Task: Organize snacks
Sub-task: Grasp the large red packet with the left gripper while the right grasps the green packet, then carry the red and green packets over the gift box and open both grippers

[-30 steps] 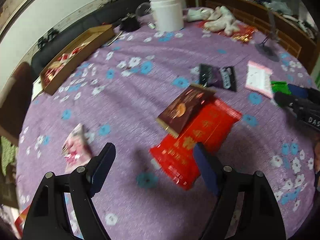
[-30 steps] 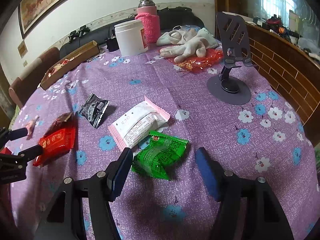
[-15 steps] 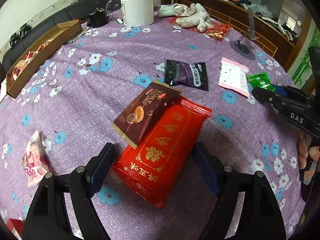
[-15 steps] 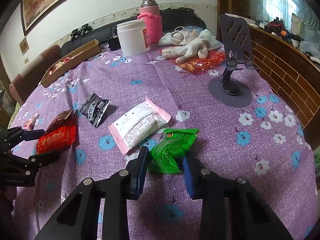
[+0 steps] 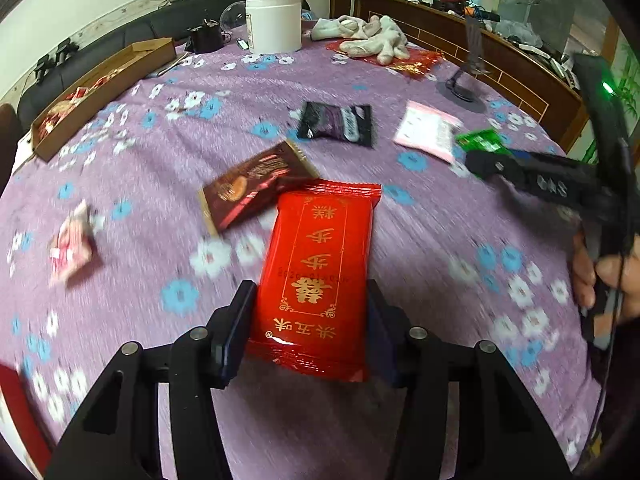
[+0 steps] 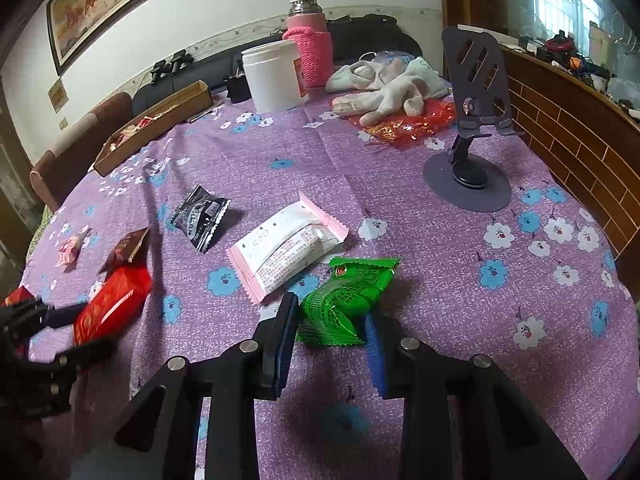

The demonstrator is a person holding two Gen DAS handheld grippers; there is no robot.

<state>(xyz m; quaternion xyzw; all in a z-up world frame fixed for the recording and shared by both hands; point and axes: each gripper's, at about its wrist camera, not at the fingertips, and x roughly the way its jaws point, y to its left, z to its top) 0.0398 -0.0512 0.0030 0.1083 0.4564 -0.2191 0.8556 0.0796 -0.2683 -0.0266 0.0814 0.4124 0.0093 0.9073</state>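
Observation:
My left gripper (image 5: pixel 308 328) is shut on a red snack packet (image 5: pixel 320 272) with gold writing; both pads press its sides. A brown packet (image 5: pixel 256 188) lies just beyond it. My right gripper (image 6: pixel 330 336) is shut on a green snack packet (image 6: pixel 348 300) at the table's near side. A pink-white packet (image 6: pixel 286 250), a black packet (image 6: pixel 202 216) and a small pink packet (image 5: pixel 70 246) lie loose on the purple floral cloth (image 6: pixel 280 168). A long cardboard box (image 5: pixel 100 88) with snacks in it stands at the far left.
A white tub (image 6: pixel 274 74), a pink-sleeved flask (image 6: pixel 310 48), white gloves (image 6: pixel 388 86) on red foil and a grey phone stand (image 6: pixel 470 120) stand at the back and right. A wooden ledge (image 6: pixel 580 128) borders the table's right side.
My left gripper moved over the red packet and closed on it. My right gripper closed on the green packet.

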